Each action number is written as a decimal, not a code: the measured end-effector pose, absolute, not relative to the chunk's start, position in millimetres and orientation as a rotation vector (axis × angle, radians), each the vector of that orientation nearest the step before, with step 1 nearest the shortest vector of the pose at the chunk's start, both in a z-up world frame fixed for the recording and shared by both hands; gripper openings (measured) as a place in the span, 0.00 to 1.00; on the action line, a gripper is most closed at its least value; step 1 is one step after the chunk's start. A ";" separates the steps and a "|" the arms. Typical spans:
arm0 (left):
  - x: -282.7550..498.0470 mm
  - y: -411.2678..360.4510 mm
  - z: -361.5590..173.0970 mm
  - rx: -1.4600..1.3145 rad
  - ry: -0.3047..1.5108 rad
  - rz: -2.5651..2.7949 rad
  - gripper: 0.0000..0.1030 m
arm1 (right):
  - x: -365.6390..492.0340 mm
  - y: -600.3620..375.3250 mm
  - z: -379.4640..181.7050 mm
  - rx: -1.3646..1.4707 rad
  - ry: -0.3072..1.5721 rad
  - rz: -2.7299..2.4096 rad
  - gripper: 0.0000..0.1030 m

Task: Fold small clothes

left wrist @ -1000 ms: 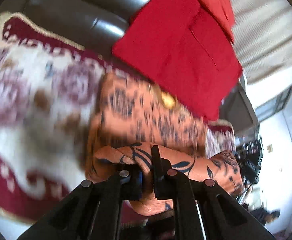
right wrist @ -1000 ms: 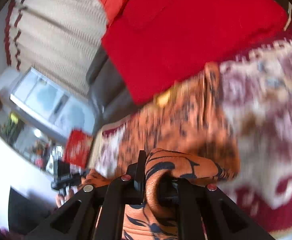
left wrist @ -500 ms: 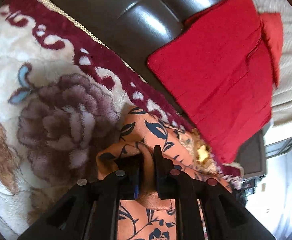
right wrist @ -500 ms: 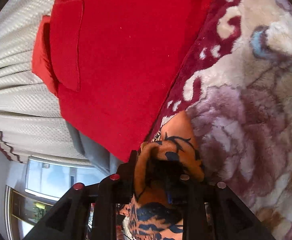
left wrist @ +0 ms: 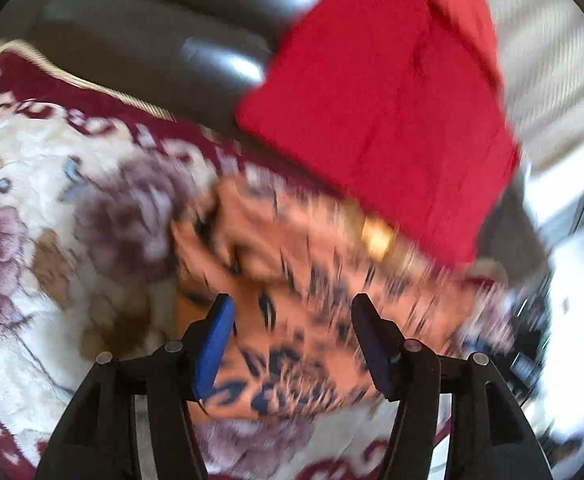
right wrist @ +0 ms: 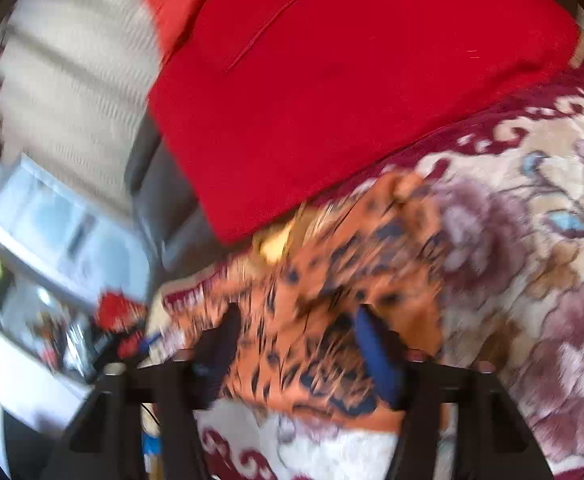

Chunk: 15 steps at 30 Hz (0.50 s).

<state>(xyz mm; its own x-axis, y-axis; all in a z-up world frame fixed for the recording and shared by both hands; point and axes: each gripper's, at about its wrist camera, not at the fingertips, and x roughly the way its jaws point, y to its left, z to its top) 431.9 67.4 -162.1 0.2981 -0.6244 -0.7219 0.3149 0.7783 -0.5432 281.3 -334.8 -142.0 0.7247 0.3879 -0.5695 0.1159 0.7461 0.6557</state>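
1. Left gripper (left wrist: 292,308): jaws opening, pads clear of the orange patterned garment (left wrist: 292,280) below.
2. Right gripper (right wrist: 296,320): likewise opening, released.
3. Garment lies on the floral blanket (left wrist: 31,208), beside the red cushion (left wrist: 384,108).

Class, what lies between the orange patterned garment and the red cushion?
A small yellow tag sits at the edge of the orange patterned garment, just below the red cushion, seen blurred in both wrist views.

Both wrist views look down, close, sharing the orange garment (left wrist: 300,280).
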 end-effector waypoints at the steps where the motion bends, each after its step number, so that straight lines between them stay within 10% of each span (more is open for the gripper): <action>1: 431.8 54.9 -169.0 -0.277 1.136 -0.647 0.58 | 287.1 -319.8 -147.0 0.679 0.807 0.177 0.38; 9: 486.5 -4.5 -186.1 -0.162 1.258 -0.625 0.54 | 365.6 -283.3 -167.1 0.525 0.935 0.137 0.35; 15: 531.2 26.5 -150.2 -0.457 1.044 -0.523 0.54 | 391.6 -339.3 -138.5 0.683 0.630 0.009 0.35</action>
